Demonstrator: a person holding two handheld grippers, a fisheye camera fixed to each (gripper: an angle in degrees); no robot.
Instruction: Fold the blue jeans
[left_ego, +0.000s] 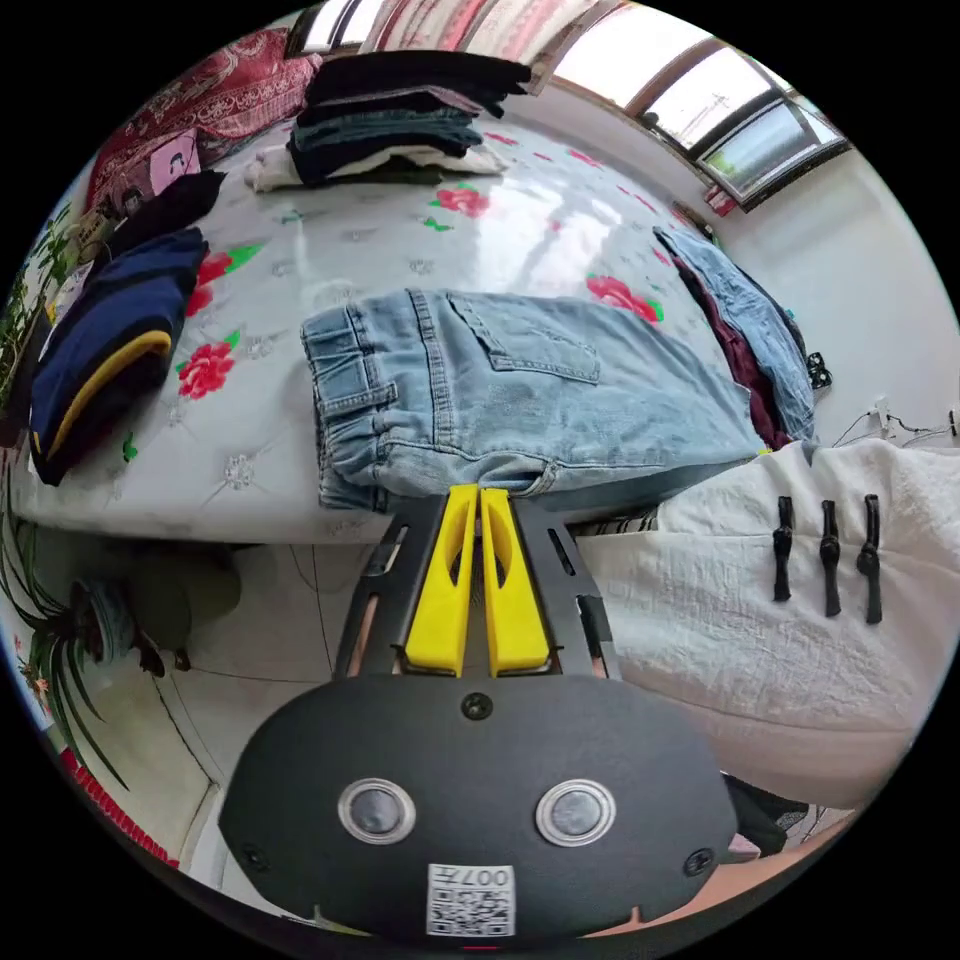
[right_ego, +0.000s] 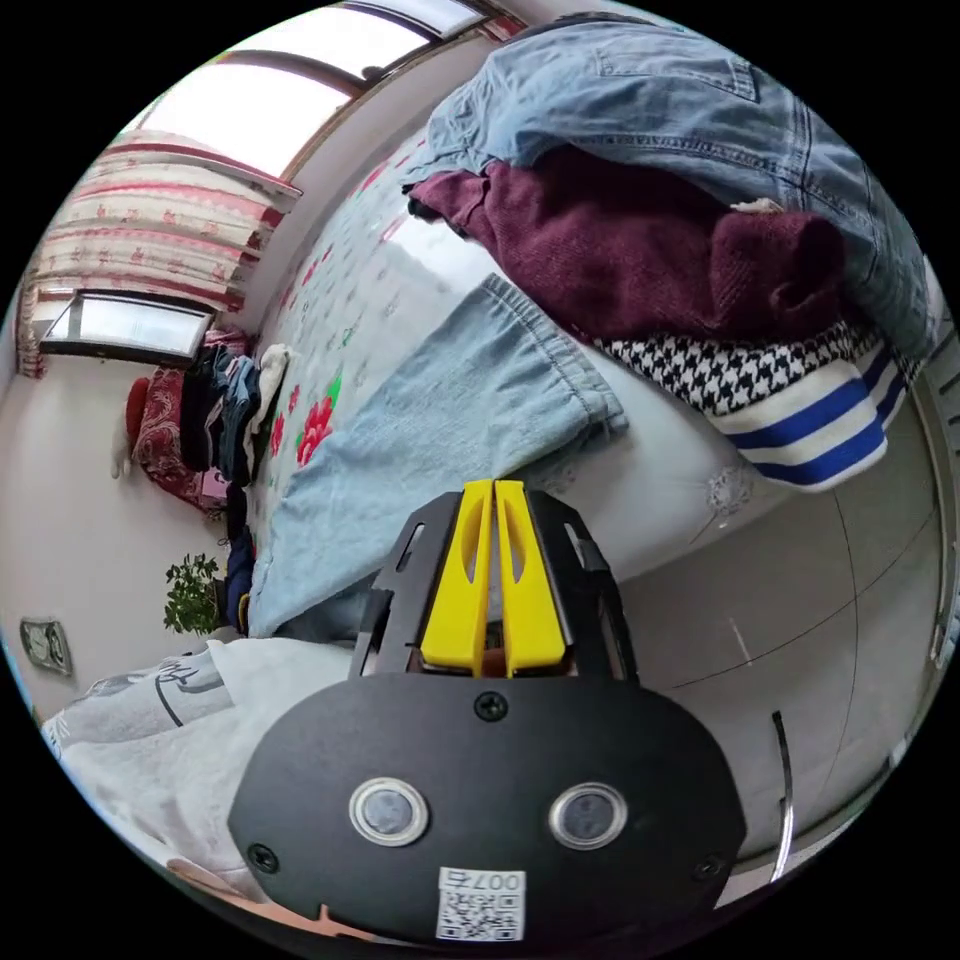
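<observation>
In the left gripper view, the left gripper (left_ego: 478, 492) is sitting closed at the near fold of the blue jeans (left_ego: 520, 395) lying on the bed (left_ego: 250, 440) — whether it is pinching denim is unclear.

In the right gripper view, the right gripper (right_ego: 493, 486) is hovering closed and empty over the legs — lifting one-sided is likely risking the fold slipping.

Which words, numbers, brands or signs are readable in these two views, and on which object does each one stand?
No text reads clearly.
Sticker on the left gripper: a square code and tiny characters, too small to read.
Sticker on the right gripper: the same.
Pink card on the bed: blurred, unreadable.
</observation>
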